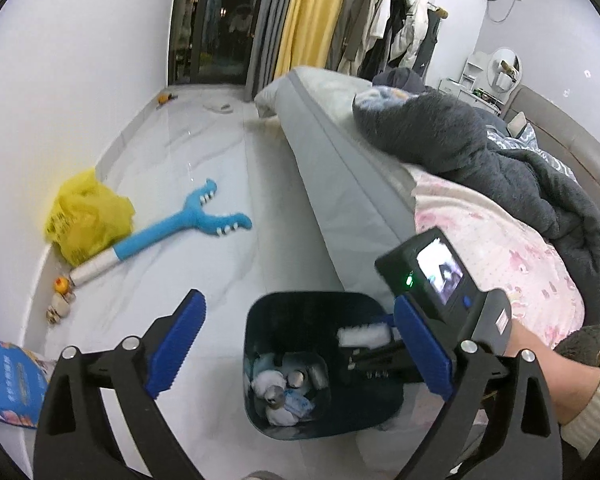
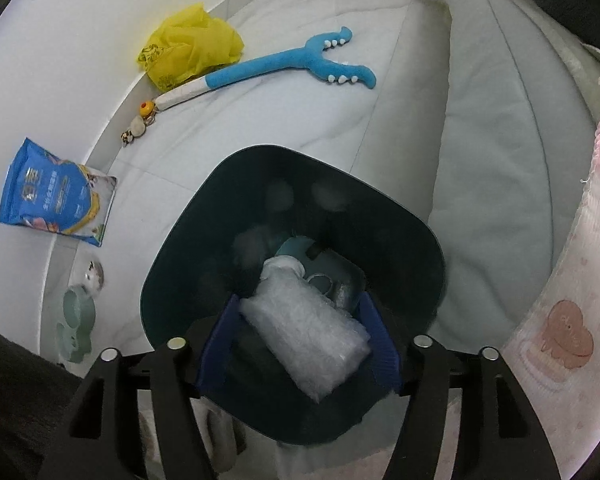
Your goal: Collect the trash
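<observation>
A dark teal trash bin (image 1: 260, 320) stands on the pale floor beside the bed, with cans and wadded paper (image 1: 288, 388) at its bottom. My left gripper (image 1: 296, 308) hangs above and in front of it, blue pads spread wide, nothing between them. My right gripper (image 2: 298, 304) points steeply down into the bin (image 2: 204, 208). A roll of clear bubble wrap (image 2: 304, 336) lies slanted between its parted pads, loose rather than pinched. The left wrist view shows that roll (image 1: 364, 334) white at the bin's mouth, under the right gripper's camera housing (image 1: 440, 280).
A yellow plastic bag (image 1: 88, 216), a long blue plush toy (image 1: 188, 224) and small toys (image 1: 62, 284) lie along the wall. A blue pouch (image 2: 56, 196) and a green pet bowl (image 2: 76, 320) sit near the bin. The bed (image 1: 340, 152) with blankets borders the right side.
</observation>
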`<state>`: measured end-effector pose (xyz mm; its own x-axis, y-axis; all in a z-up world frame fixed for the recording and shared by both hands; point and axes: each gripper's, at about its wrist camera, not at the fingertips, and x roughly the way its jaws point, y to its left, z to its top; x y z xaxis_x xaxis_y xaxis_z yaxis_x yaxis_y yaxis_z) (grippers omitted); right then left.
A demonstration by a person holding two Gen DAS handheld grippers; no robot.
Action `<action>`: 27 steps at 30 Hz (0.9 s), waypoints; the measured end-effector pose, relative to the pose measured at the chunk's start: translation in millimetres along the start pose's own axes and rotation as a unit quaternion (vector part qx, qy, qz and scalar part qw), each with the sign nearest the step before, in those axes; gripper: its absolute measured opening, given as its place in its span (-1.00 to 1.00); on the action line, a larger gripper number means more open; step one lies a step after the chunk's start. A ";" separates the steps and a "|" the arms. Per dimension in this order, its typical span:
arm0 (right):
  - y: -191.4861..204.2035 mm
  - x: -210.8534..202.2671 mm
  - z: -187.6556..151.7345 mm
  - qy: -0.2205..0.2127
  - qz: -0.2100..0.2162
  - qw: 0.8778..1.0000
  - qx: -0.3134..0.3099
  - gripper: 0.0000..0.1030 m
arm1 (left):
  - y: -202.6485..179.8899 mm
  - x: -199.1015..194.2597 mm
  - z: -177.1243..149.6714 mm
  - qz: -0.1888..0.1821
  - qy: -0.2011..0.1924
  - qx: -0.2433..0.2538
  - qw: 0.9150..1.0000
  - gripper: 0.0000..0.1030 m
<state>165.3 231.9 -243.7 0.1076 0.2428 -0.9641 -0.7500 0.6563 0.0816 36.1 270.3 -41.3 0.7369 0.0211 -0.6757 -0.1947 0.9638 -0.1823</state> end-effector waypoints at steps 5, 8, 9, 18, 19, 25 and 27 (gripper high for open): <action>1.6 -27.6 -3.8 -0.049 0.007 0.999 -0.007 0.57 | -6.1 -12.7 9.5 0.008 -0.009 0.001 1.000 0.90; -5.4 -51.7 -8.1 -0.084 -0.002 0.996 -0.008 0.68 | -9.9 -21.0 12.8 0.013 -0.021 0.003 1.000 0.91; -8.4 -59.9 -10.6 -0.096 -0.005 0.995 -0.007 0.73 | -11.2 -24.0 14.0 0.017 -0.025 0.002 1.000 0.91; -37.8 -146.1 -50.4 -0.220 -0.034 0.974 0.027 0.93 | -38.0 -43.1 17.6 0.046 -0.057 0.005 0.997 0.92; -41.5 -155.9 -57.4 -0.231 -0.039 0.972 0.033 0.93 | -39.8 -44.1 17.4 0.046 -0.057 0.008 0.997 0.92; -66.0 -205.2 -100.1 -0.288 -0.072 0.954 0.054 0.93 | -63.9 -53.9 13.8 0.033 -0.069 0.024 0.997 0.93; -75.8 -222.2 -116.7 -0.308 -0.081 0.946 0.064 0.93 | -72.2 -55.6 10.5 0.029 -0.071 0.031 0.997 0.93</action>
<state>122.0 44.9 -65.1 0.6043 0.4759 -0.6391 -0.6101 0.7922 0.0130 16.0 202.3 16.9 0.8101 0.1107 -0.5758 -0.2032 0.9742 -0.0985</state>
